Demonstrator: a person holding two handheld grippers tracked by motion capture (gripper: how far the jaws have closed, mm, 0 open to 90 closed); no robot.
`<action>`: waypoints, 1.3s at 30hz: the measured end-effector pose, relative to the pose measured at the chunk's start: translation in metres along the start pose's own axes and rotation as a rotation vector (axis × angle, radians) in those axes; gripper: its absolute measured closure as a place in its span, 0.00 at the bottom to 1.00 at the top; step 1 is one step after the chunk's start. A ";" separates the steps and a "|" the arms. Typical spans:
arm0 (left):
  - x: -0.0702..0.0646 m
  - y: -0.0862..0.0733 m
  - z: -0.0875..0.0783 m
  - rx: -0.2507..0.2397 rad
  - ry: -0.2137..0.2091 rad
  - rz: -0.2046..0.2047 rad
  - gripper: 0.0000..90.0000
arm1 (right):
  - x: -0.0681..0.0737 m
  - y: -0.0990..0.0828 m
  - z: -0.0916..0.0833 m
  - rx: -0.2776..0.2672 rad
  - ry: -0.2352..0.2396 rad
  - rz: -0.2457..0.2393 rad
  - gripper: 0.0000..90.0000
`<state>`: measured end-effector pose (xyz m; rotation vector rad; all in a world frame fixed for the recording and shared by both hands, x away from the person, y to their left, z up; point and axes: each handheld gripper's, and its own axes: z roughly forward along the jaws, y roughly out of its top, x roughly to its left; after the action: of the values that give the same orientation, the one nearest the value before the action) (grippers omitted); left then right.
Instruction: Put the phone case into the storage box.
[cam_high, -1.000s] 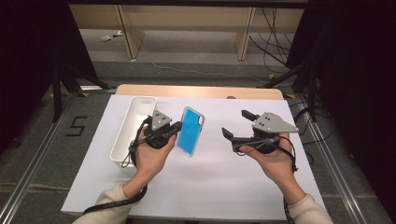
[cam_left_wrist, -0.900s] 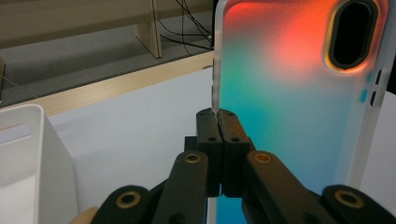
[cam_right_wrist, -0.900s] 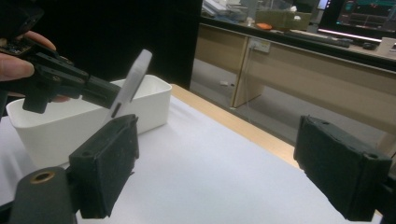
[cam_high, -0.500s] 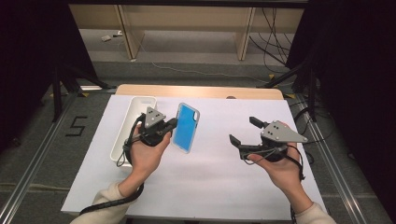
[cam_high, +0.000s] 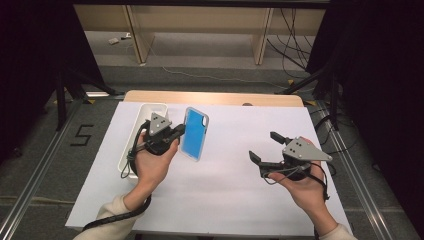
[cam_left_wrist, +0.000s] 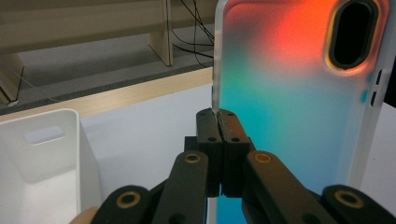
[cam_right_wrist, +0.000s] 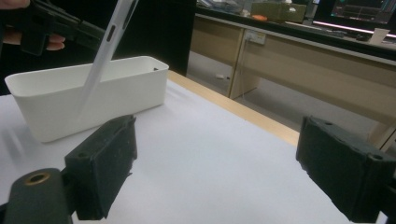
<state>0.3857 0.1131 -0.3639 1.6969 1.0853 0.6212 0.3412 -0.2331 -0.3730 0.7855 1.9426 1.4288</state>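
Right claw (cam_high: 266, 147) low over white counter (cam_high: 240, 200), jaws wide apart, nothing between; likely parked clear of the work. Left claw (cam_high: 179, 131) clamped tight on thin edge of phone case (cam_high: 194, 132), held aloft and tilted just beside white bin (cam_high: 131, 150), probably for dropping in.

White sheet (cam_high: 220, 195) covers the table w/ a wood edge (cam_high: 215, 98) showing at its far side, center of frame. Grey floor (cam_high: 210, 55) beyond, upper middle, w/ pale wood furniture legs (cam_high: 262, 35) and black cables (cam_high: 290, 40) upper right. Dark drapes (cam_high: 30, 60) left & right edges. Metal rail (cam_high: 30, 185) lower left; "5" mark (cam_high: 81, 135) on floor at left.
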 end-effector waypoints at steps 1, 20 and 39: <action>0.001 0.000 -0.001 -0.001 0.003 -0.001 0.99 | 0.000 -0.001 -0.001 0.009 0.003 -0.003 0.15; 0.018 0.007 -0.012 -0.037 0.056 -0.033 0.99 | 0.001 -0.009 -0.012 -0.005 -0.009 -0.006 0.15; 0.030 0.012 -0.019 -0.055 0.087 -0.057 0.99 | 0.001 -0.013 -0.014 -0.002 -0.021 0.004 0.15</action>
<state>0.3889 0.1467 -0.3482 1.5988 1.1635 0.6872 0.3281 -0.2441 -0.3818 0.8009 1.9247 1.4190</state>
